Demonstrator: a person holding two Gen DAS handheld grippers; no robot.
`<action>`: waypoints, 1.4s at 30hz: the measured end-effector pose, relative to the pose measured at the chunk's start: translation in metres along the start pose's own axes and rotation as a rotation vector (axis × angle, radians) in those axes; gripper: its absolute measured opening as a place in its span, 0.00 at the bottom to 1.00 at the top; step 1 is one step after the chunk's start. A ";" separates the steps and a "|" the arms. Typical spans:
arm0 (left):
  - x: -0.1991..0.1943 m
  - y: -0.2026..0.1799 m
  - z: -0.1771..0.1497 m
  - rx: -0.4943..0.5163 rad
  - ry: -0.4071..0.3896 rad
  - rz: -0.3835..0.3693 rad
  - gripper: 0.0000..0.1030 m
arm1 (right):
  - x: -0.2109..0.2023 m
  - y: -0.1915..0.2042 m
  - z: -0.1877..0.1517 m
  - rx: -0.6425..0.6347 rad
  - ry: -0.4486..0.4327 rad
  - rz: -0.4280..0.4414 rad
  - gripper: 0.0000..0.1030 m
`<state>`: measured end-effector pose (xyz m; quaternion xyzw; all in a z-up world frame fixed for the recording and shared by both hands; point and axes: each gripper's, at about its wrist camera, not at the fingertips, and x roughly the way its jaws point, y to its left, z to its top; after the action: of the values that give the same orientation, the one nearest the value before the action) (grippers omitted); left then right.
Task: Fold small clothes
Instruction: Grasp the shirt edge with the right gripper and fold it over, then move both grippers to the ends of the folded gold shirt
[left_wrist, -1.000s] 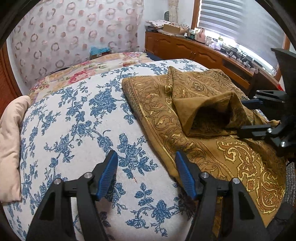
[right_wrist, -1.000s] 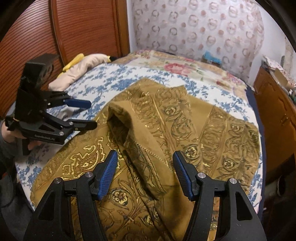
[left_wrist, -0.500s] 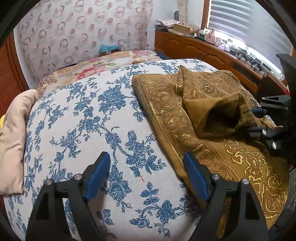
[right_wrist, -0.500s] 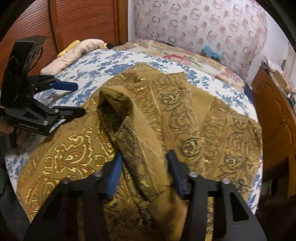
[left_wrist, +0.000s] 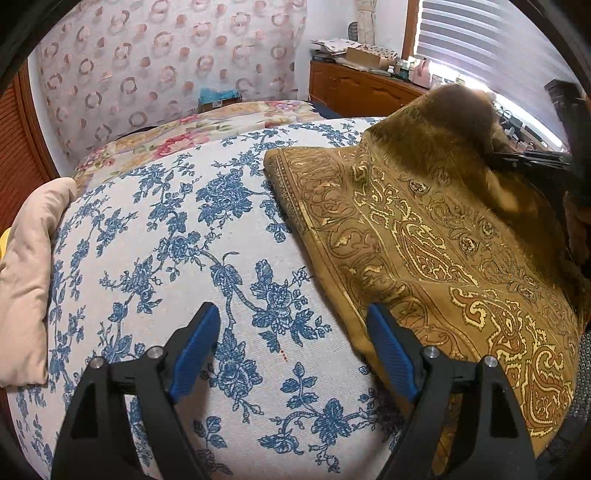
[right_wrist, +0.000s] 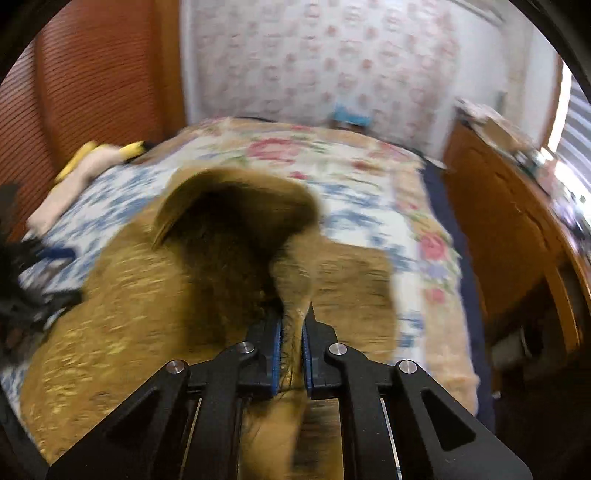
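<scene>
Mustard-gold cloth (left_wrist: 424, 236) patterned with paisley covers the right half of the left wrist view, lying on a bedspread (left_wrist: 177, 251) printed with blue flowers on white. Its long left edge runs straight from about twelve o'clock down to five o'clock, just beside the inner face of the left gripper's right finger. The left gripper (left_wrist: 291, 350) hangs over bare bedspread with its blue-padded fingers spread wide and nothing between them. From nine o'clock round to eleven the spread lies open as far as a beige cushion (left_wrist: 26, 280) at the bed's left edge. At two o'clock a fold of the cloth is raised into a blurred hump, with the dark shape of the other tool beside it. In the right wrist view, which is smeared by motion, the right gripper (right_wrist: 292, 343) has just been closing and its fingers now pinch a ridge of the cloth (right_wrist: 229, 251), which rises ahead of them toward twelve o'clock as a hollow arch with a dark inside. Beyond the arch a strip of flowered quilt (right_wrist: 332, 147) reaches to the far wall. At three o'clock a wooden cabinet (right_wrist: 498, 206) stands close along the bed's right edge, leaving only a narrow gap there.
</scene>
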<state>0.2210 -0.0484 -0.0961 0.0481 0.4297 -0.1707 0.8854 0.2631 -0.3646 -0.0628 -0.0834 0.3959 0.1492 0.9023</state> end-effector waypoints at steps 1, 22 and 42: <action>0.000 0.000 0.000 0.000 0.000 0.000 0.80 | 0.005 -0.014 -0.002 0.041 0.015 -0.018 0.08; -0.014 0.003 -0.003 -0.036 -0.038 0.035 0.80 | -0.043 -0.008 -0.048 0.056 -0.045 0.031 0.38; -0.089 -0.033 -0.044 -0.028 -0.167 0.048 0.80 | -0.105 0.012 -0.116 0.070 -0.071 0.063 0.52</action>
<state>0.1256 -0.0461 -0.0528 0.0314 0.3555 -0.1469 0.9225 0.1122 -0.4060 -0.0636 -0.0340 0.3710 0.1664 0.9130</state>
